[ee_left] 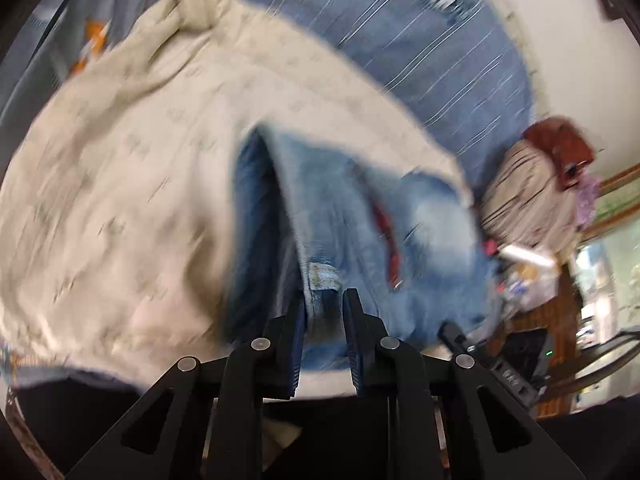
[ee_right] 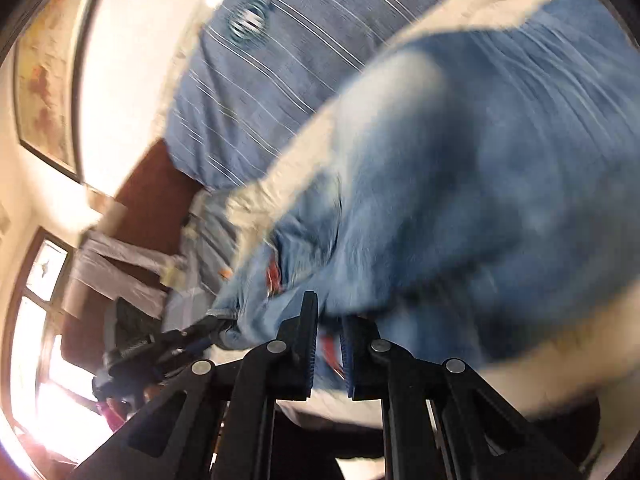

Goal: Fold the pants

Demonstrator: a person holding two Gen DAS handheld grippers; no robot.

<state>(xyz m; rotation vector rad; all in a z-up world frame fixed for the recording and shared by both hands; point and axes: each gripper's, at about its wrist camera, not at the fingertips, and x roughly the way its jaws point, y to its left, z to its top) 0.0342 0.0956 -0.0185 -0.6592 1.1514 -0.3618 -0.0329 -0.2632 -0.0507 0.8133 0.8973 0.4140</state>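
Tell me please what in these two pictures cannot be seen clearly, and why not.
- Left wrist view: motion blur smears the jeans and the cream cloth; the fold state is unreadable.
- Left gripper: denim lies between the jaws, but grip firmness is unclear.
- Right wrist view: the jeans fill the frame, hiding what lies under them.
- Right gripper: blurred cloth covers the jaw tips.
- Window glare washes out the lower left.

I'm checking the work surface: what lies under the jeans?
A cream cloth lies under the jeans, spread over a blue striped sheet. Whatever is below those layers is covered.
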